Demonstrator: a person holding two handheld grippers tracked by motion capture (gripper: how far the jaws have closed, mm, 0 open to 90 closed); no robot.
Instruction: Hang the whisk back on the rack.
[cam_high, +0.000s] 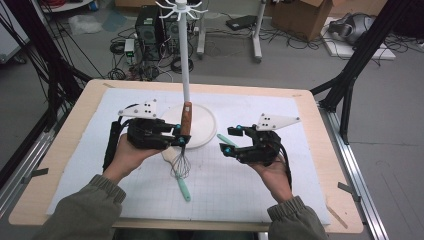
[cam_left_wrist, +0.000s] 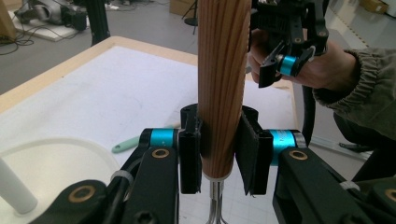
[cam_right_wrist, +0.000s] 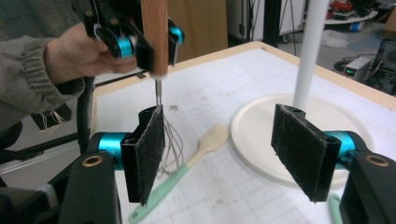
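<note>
A whisk with a wooden handle (cam_high: 186, 118) hangs upright above the white mat, wire head (cam_high: 181, 167) downward. My left gripper (cam_high: 179, 135) is shut on the lower end of that handle (cam_left_wrist: 221, 93), its pads pressed against both sides. In the right gripper view the whisk handle (cam_right_wrist: 154, 32) hangs in the left gripper, with the wires (cam_right_wrist: 167, 144) below. My right gripper (cam_high: 230, 141) stands open to the right, jaws wide apart with nothing between them (cam_right_wrist: 219, 154). A white rack's pole (cam_high: 184, 55) rises from a round base (cam_high: 205, 125) just behind the whisk.
A spatula with a mint green handle (cam_high: 183, 189) and pale head (cam_right_wrist: 212, 137) lies on the mat under the whisk. Another mint green handle (cam_high: 223, 139) lies by the base's right rim. Boxes, cables and a computer sit on the floor beyond the table.
</note>
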